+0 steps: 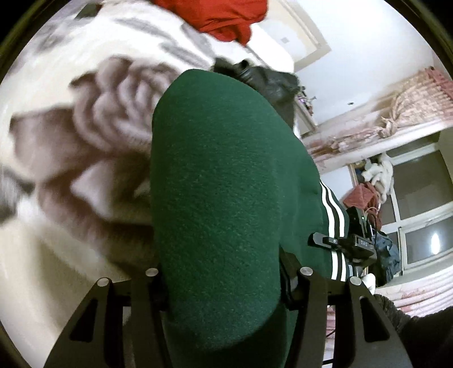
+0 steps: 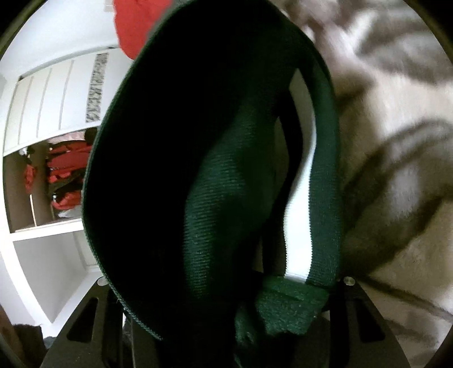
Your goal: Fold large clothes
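Observation:
A dark green garment [image 1: 226, 184] with white side stripes [image 1: 334, 215] fills the middle of the left wrist view, draped over my left gripper [image 1: 223, 271], which is shut on it. The fingertips are hidden by the cloth. My right gripper [image 1: 345, 243] shows at the right of that view, holding the striped edge. In the right wrist view the same green garment [image 2: 220, 198] with its ribbed band [image 2: 325, 198] hangs over my right gripper [image 2: 226, 283], which is shut on it, lifted above the bed.
A white blanket with grey flower pattern [image 1: 107, 113] covers the bed [image 2: 396, 141] below. A red garment [image 1: 226, 19] and a black item [image 1: 271, 82] lie at the far side. A white wardrobe [image 2: 51, 99] with red clothes stands left; a window [image 1: 419, 215] is right.

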